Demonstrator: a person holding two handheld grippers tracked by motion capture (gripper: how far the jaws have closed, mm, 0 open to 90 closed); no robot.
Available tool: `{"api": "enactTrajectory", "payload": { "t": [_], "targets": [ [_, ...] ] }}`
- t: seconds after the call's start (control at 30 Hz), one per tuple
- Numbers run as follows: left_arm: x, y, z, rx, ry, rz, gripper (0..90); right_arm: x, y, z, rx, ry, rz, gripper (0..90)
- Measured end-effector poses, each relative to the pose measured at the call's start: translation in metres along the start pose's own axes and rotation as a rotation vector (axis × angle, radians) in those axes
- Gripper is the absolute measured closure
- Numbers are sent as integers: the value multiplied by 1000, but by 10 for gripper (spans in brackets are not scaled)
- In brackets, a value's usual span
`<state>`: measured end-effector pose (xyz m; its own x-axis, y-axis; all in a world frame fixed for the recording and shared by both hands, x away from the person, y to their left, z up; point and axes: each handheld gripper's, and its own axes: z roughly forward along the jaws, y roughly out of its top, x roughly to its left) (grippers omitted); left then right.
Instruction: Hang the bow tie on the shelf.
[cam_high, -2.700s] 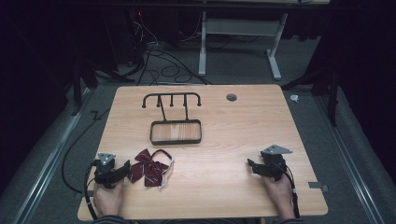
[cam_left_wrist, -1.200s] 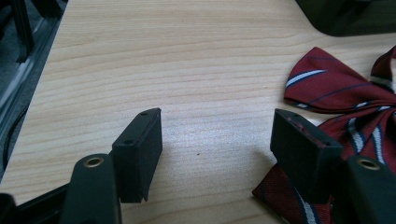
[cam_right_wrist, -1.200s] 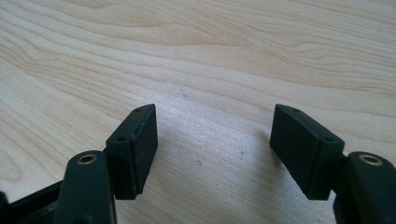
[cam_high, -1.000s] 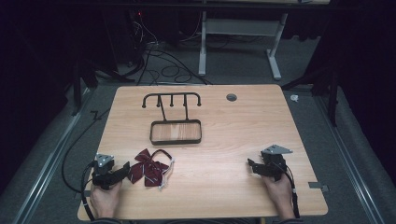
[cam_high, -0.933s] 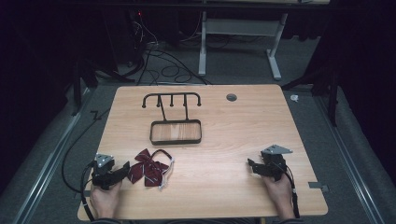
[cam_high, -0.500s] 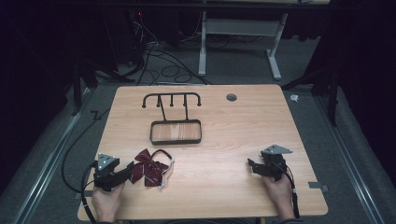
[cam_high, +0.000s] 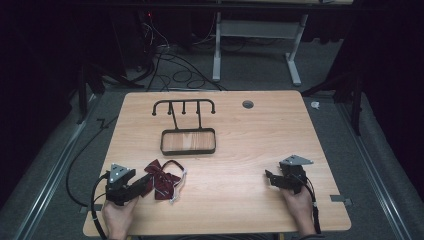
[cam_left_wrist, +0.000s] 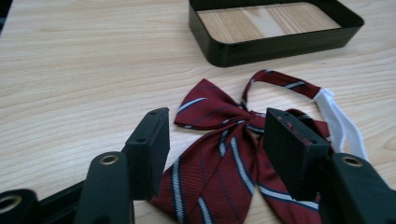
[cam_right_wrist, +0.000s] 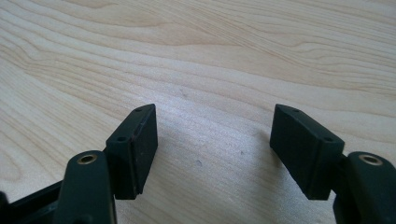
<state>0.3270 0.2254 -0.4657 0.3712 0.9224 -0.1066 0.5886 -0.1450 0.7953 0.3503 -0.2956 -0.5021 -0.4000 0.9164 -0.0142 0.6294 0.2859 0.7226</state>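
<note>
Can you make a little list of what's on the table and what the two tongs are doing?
table: light wood
bow tie: dark red with pale stripes, flat on the table, near left
strap: white band on the bow tie's loop
rack: black frame with hooks, far from the person, behind the bow tie
left tongs: open, jaws either side of the bow tie's tails, not closed on it
right tongs: open over bare wood, holding nothing
</note>
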Motion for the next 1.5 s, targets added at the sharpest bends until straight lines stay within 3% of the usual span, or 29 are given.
{"api": "enactTrajectory", "payload": {
  "t": [0.27, 0.63, 0.87, 1.07, 1.5],
  "targets": [
    [-8, 7, 5, 8, -41, 22, 442, 0, 0, 0, 0, 0, 0, 336],
    [-27, 24, 24, 32, -99, 84, 471, 0, 0, 0, 0, 1, 0, 335],
    [-32, 34, 37, 39, -109, 104, 497, 0, 0, 0, 0, 3, 0, 333],
    [-35, 44, 56, 85, -108, 135, 520, 0, 0, 0, -2, 3, -1, 333],
    [-34, 50, 89, 148, -109, 138, 566, 0, 0, 0, -2, 4, 0, 333]
  ]
}}
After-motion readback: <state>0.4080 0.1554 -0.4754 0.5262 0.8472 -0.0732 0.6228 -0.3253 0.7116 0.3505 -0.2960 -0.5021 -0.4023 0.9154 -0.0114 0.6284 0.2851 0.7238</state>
